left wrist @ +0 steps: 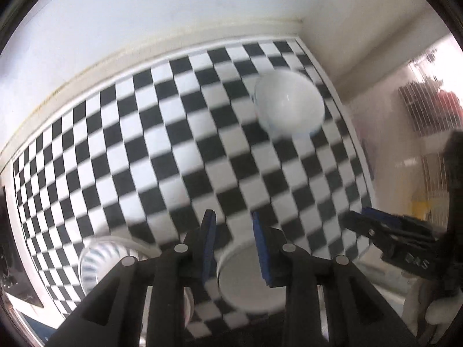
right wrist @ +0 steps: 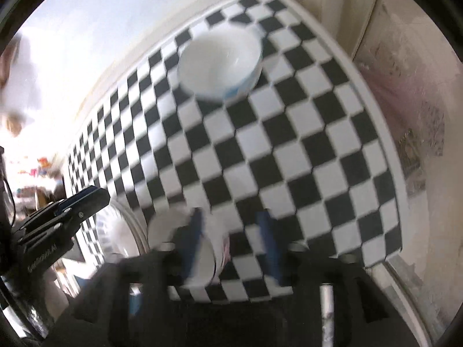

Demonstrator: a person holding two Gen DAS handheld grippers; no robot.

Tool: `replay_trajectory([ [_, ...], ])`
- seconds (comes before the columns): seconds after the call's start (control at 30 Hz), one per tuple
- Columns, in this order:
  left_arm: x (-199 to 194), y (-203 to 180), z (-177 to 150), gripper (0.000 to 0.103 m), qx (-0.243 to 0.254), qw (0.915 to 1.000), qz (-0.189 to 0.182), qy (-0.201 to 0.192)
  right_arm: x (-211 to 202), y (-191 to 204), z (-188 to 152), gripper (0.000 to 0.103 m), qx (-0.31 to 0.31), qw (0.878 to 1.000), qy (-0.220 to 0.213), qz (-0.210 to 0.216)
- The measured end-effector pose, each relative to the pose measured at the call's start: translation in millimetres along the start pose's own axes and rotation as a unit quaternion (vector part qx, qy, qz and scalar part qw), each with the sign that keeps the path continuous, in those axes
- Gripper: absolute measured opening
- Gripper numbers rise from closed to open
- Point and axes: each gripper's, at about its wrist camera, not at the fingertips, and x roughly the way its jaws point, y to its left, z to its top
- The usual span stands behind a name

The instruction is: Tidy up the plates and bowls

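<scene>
A white bowl with blue marks point(left wrist: 289, 102) point(right wrist: 221, 68) sits far on the black-and-white checkered table point(left wrist: 162, 133) point(right wrist: 303, 150). Below my left gripper point(left wrist: 234, 219) lies a white plate or bowl point(left wrist: 246, 283); the jaws are apart with nothing between them. A blue-striped dish point(left wrist: 98, 263) point(right wrist: 118, 228) sits at the near left. My right gripper point(right wrist: 231, 217) is blurred, its jaws apart, over a small white bowl point(right wrist: 188, 245). The right gripper also shows in the left wrist view point(left wrist: 356, 219), and the left gripper in the right wrist view point(right wrist: 95, 193).
A white wall and ledge point(left wrist: 173, 37) run behind the table. The table's right edge point(right wrist: 396, 173) borders a pale wall. A bright window area point(left wrist: 428, 110) lies at the right.
</scene>
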Motion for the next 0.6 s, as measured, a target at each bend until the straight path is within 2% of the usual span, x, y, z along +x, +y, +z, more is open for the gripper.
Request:
replay_trajectory([
  [0.27,36,-15,67,0.025,0.002,0.9998,0.017,0.002,5,-29,70,0.058,0.029,1.0,-0.013,-0.003],
  [0.6,84,-30,107,0.025,-0.006,0.9991,0.014,0.039,42,-34,128,0.058,0.03,0.999,0.009,-0.008],
])
